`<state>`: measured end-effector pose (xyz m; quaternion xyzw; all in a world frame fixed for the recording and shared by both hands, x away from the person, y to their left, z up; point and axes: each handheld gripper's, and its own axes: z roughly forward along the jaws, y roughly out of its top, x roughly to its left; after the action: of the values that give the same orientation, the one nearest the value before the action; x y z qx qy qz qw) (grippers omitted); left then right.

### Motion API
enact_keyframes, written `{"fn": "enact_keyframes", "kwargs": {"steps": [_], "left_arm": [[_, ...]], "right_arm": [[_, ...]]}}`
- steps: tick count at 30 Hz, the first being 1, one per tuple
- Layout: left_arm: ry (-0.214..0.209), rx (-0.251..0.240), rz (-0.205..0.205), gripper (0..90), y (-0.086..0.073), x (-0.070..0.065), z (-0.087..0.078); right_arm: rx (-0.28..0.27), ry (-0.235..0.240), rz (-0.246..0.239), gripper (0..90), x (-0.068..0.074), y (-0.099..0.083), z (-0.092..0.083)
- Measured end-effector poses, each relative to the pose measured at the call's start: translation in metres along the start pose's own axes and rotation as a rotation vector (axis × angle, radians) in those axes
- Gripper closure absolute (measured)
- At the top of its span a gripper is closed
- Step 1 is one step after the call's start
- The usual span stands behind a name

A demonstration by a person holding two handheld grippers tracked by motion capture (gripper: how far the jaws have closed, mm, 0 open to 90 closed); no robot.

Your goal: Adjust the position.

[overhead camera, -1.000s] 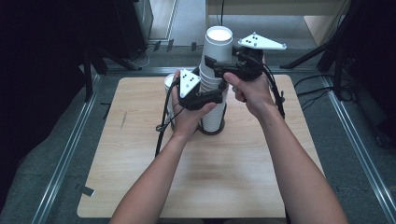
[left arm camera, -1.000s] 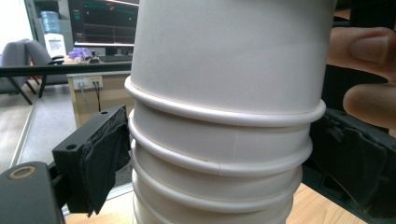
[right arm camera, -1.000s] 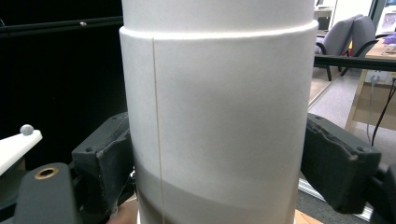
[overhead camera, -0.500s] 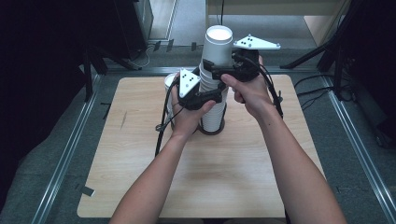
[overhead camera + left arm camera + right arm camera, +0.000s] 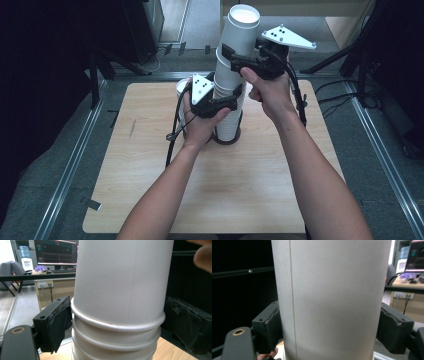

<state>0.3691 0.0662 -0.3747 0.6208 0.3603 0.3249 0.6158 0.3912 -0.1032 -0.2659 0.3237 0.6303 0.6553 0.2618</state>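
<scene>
The top white paper cup (image 5: 239,37) was clamped by the right tool (image 5: 231,56), which had just been closing; the stack (image 5: 227,107) beneath was braced between the left tool's (image 5: 231,102) pads. Next, a straight upward pull seemed called for.

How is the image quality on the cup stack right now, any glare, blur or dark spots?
High view: sharp, the cup stack evenly lit, surroundings dark. Left gripper view: cup rims crisp, a blurred fingertip at the top right corner. Right gripper view: the cup wall soft and close, black background at left.
</scene>
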Motion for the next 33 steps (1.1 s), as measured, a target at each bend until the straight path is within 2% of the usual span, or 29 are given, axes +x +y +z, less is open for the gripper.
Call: {"fn": "enact_keyframes", "kwargs": {"steps": [4,14,19,26,33], "left_arm": [[0.000,-0.001,0.000,9.7,0.000,0.000,0.000],[-0.003,-0.002,-0.003,9.7,0.000,0.000,0.001],[-0.005,-0.002,-0.003,9.7,-0.001,0.000,0.001],[-0.001,0.001,-0.005,9.5,0.000,0.000,0.001],[0.000,0.013,-0.014,8.5,0.002,0.000,0.000]], "right_arm": [[-0.039,-0.016,-0.022,19.5,0.003,0.006,-0.005],[-0.107,-0.034,-0.009,20.6,0.005,0.020,-0.018],[-0.143,-0.055,0.003,20.6,0.002,0.027,-0.029],[-0.169,-0.079,0.016,20.5,-0.004,0.030,-0.042],[-0.168,-0.107,0.013,20.4,-0.011,0.023,-0.057]]}}
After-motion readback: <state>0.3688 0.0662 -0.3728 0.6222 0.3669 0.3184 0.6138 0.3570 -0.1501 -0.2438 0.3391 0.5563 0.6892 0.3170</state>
